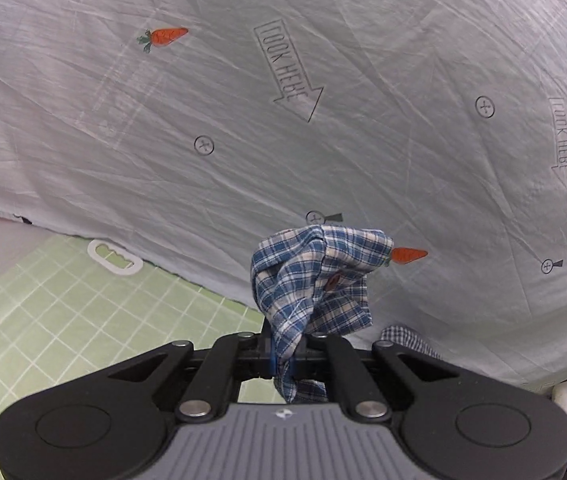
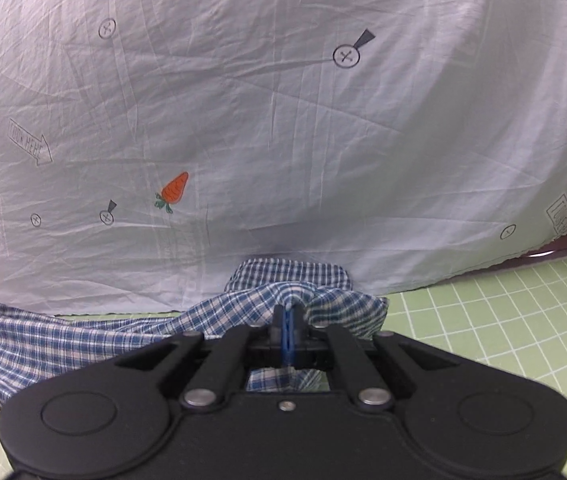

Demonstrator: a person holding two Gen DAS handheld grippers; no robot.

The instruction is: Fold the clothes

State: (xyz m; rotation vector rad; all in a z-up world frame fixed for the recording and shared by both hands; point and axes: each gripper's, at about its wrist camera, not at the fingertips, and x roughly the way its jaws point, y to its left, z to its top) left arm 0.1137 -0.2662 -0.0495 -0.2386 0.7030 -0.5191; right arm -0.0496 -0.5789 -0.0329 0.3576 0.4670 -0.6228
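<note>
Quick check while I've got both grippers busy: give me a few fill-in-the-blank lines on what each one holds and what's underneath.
1. The left gripper is shut on a bunched part of the blue ____ shirt.
2. The right gripper is ____ on the same shirt.
3. The pale sheet is printed with arrows, buttons and orange ____.
4. The gridded mat beside the sheet is ____ in colour.

Missing words: plaid; shut; carrots; green
</note>
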